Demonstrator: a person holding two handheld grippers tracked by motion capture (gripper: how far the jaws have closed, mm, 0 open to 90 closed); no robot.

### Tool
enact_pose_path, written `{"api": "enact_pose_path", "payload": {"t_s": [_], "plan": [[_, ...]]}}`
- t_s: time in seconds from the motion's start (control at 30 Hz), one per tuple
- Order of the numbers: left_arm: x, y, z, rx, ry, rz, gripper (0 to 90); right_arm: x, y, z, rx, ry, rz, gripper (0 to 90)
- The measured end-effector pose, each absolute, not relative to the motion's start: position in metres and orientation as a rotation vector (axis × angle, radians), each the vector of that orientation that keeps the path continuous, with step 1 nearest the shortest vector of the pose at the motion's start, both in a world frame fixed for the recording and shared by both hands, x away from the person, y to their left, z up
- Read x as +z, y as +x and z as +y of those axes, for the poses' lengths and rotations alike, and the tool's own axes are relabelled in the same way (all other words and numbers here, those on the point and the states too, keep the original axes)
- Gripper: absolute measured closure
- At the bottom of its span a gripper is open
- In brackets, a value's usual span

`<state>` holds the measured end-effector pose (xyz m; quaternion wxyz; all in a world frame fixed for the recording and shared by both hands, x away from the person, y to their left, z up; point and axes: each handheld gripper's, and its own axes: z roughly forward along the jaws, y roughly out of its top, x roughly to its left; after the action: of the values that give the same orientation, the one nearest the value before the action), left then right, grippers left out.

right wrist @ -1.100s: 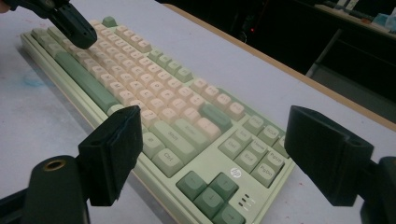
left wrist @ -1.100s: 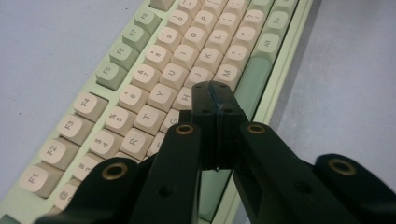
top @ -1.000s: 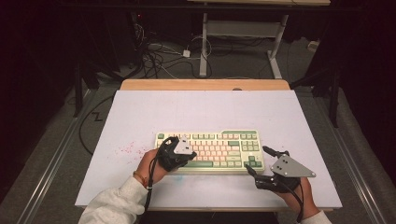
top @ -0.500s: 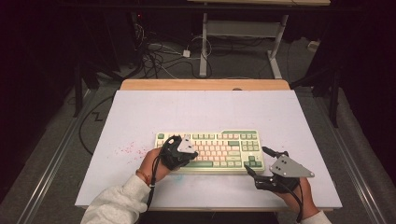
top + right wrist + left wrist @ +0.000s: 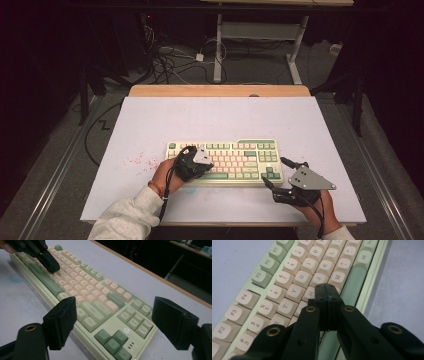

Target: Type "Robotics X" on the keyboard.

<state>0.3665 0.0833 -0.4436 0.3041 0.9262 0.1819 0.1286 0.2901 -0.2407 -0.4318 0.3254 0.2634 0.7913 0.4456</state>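
Note:
A pale green keyboard (image 5: 235,152) with cream and green keys lies on the white table (image 5: 220,120), near its front edge. My left gripper (image 5: 208,164) is shut with nothing between its jaws. Its joined tips (image 5: 327,288) rest over the letter keys beside H, just above the space bar; the same gripper (image 5: 53,267) shows far off in the right gripper view, pointing down onto the keyboard (image 5: 95,292). My right gripper (image 5: 276,171) stands open at the keyboard's front right corner, its pads (image 5: 63,308) apart either side of the arrow keys and touching nothing.
Faint pink specks (image 5: 137,160) mark the table left of the keyboard. A wooden strip (image 5: 220,91) runs along the table's far edge. Beyond it, cables (image 5: 170,60) and a desk frame (image 5: 260,35) sit on the dark floor.
My left gripper has edged slightly to the right over the keys, still shut. The right gripper has kept still.

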Motion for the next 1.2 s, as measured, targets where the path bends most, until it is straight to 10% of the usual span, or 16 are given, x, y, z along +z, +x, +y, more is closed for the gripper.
{"api": "enact_pose_path", "payload": {"t_s": [1.2], "plan": [[-0.4423,0.3643,0.0817,0.361,2.468,0.463,87.8,-0.4297,0.2892,-0.2414,1.173,0.685,2.066,22.6]]}}
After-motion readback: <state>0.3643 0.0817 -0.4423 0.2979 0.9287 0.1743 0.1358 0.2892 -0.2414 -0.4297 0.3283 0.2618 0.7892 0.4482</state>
